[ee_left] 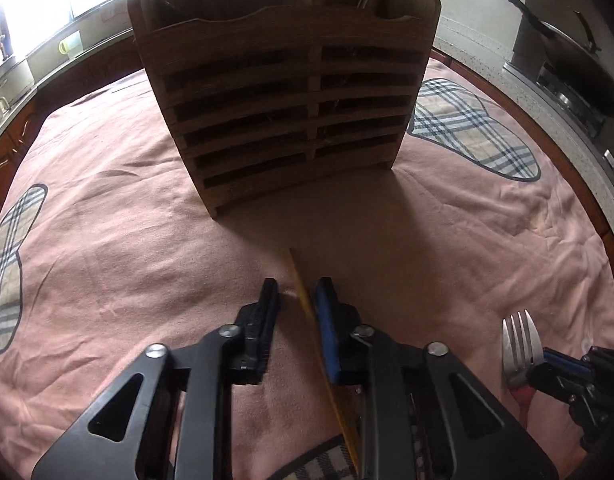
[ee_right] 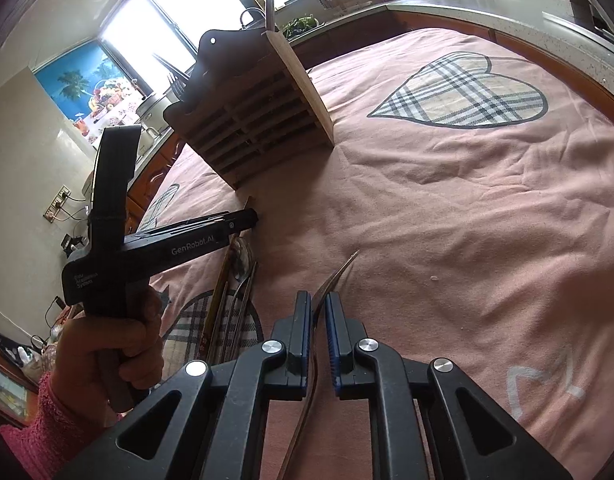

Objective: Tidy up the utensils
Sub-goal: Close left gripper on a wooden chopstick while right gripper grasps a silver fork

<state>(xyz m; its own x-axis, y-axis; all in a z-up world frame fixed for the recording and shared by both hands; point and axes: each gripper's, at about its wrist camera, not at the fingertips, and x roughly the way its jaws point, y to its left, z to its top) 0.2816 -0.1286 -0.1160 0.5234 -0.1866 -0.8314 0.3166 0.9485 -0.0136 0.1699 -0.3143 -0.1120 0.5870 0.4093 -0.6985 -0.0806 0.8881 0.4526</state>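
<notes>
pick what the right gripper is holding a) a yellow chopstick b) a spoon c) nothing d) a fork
d: the right gripper is shut on a fork, whose four tines stick out past its fingers in the left wrist view, while the yellow chopstick sits in the left gripper.

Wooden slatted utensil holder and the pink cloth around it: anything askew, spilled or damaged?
Nothing stands out. The wooden slatted utensil holder stands upright on the pink heart-patterned cloth; the cloth is merely wrinkled. A few loose utensils lie unsorted near the left gripper.
</notes>
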